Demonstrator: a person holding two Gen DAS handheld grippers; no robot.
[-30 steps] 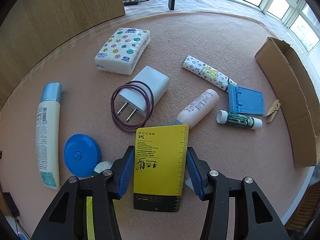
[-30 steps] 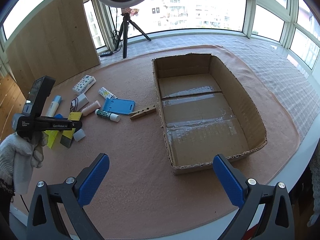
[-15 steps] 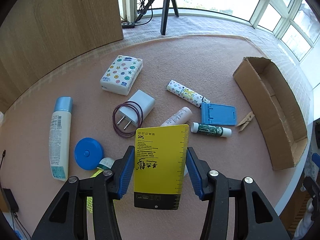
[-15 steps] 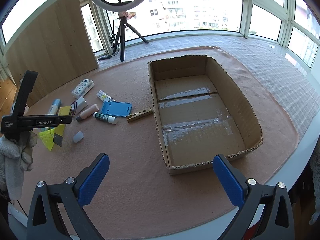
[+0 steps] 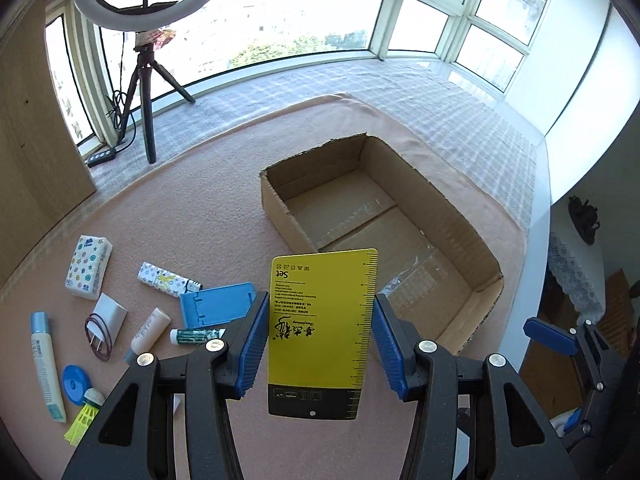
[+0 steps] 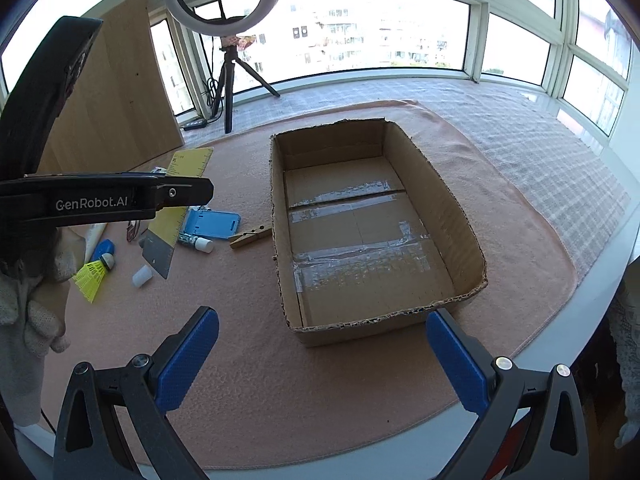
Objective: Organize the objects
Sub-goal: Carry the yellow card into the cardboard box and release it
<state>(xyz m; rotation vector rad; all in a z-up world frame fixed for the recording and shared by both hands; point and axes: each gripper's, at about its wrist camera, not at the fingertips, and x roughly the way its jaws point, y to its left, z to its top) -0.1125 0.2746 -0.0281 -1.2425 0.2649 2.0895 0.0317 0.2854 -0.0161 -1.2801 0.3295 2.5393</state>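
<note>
My left gripper (image 5: 318, 326) is shut on a yellow ruler card (image 5: 322, 328) and holds it in the air, left of the open cardboard box (image 5: 280, 204). In the right wrist view the left gripper (image 6: 176, 194) shows at the left with the card (image 6: 176, 200) hanging above the mat. The box (image 6: 452, 208) is empty. My right gripper (image 6: 322, 354) is open and empty, near the box's front wall. Loose items lie on the mat at the left: a blue phone stand (image 5: 216, 310), tissue pack (image 5: 88, 266), charger (image 5: 106, 314), tubes and a shuttlecock (image 6: 94, 274).
A pink mat (image 6: 340, 400) covers the table. A wooden clothespin (image 6: 250, 236) lies beside the box's left wall. A ring light on a tripod (image 6: 226, 60) stands at the back, next to a wooden board (image 6: 116, 92). The table edge runs close at the right and front.
My left gripper has risen and swung right with the yellow card, from over the loose items toward the box. The right gripper has stayed open and moved a little closer to the box.
</note>
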